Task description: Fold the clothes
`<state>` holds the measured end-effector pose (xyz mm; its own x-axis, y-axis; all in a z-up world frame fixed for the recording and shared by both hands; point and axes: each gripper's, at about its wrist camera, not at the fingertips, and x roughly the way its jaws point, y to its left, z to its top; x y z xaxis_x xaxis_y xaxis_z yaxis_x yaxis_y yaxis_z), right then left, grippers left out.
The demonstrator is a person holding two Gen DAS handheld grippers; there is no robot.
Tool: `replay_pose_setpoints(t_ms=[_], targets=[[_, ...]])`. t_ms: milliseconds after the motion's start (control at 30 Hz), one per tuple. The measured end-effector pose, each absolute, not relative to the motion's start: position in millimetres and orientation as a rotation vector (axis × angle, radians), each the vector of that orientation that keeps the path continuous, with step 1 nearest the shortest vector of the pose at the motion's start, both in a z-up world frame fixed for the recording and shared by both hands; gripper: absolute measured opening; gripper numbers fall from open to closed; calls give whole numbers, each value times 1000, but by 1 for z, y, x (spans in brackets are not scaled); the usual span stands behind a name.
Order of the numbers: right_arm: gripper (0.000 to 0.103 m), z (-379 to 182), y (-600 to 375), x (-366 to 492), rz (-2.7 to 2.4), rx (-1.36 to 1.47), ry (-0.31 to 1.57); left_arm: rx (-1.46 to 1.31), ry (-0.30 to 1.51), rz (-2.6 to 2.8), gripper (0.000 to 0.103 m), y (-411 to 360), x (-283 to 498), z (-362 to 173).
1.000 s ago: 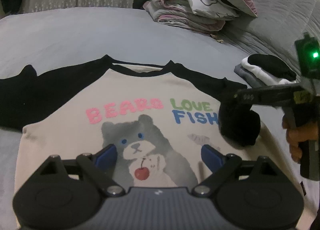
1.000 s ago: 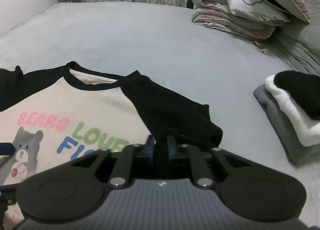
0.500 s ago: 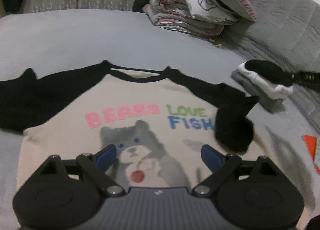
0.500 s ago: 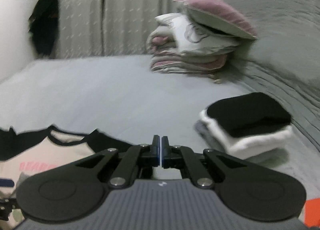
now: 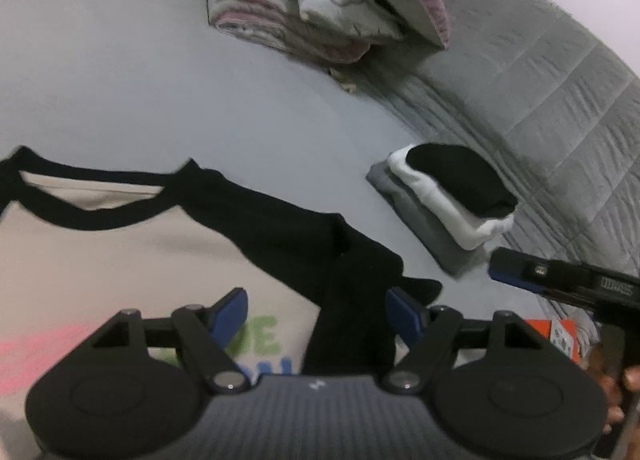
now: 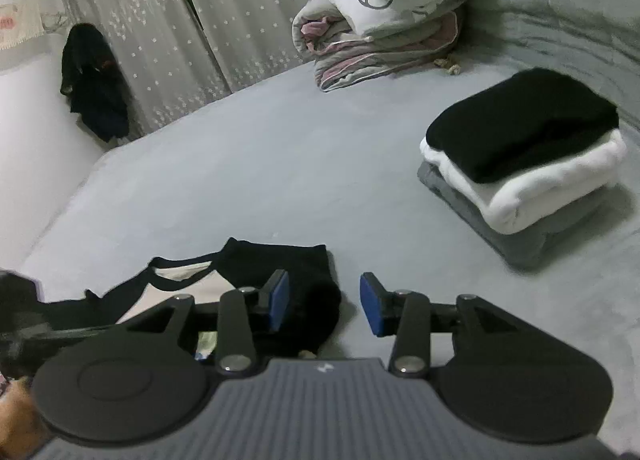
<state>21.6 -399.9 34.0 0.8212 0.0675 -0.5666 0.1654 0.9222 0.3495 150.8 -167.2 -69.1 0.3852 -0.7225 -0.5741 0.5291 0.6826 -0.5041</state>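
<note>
right tongs (image 6: pixel 324 308) now parted, sleeve (image 6: pixel 320 300) released and lying folded inward

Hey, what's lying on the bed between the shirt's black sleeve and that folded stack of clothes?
Nothing: in the right wrist view, only bare grey bedsheet separates the black sleeve from the folded stack.

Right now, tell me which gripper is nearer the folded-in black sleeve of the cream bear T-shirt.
Left. The left gripper straddles the black sleeve; the right gripper hangs beside it.
</note>
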Motion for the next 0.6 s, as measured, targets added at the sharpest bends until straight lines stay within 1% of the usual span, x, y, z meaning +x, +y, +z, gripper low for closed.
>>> replay_pose_setpoints(t_ms=[100,167,200,233,267,300,467,600], targets=[[44,30,-407,21,-34,429,633,-277,900,-828,68,-184,160,-80],[44,28,-411,21,-21,449,648,-309,930,-843,61,-189,163,-85],[44,27,-414,21,-14,459,656,-326,943,-850,49,-192,165,-88],[44,26,-416,21,-8,469,664,-341,955,-851,29,-194,164,-90],[44,24,-418,21,-1,478,672,-356,964,-845,17,-193,163,-90],[45,23,-421,20,6,488,680,-371,973,-838,9,-193,162,-90],[45,23,-436,12,44,571,690,-376,912,-795,8,-188,150,-64],[46,28,-449,0,85,670,662,-350,832,-785,8,-190,137,-25]])
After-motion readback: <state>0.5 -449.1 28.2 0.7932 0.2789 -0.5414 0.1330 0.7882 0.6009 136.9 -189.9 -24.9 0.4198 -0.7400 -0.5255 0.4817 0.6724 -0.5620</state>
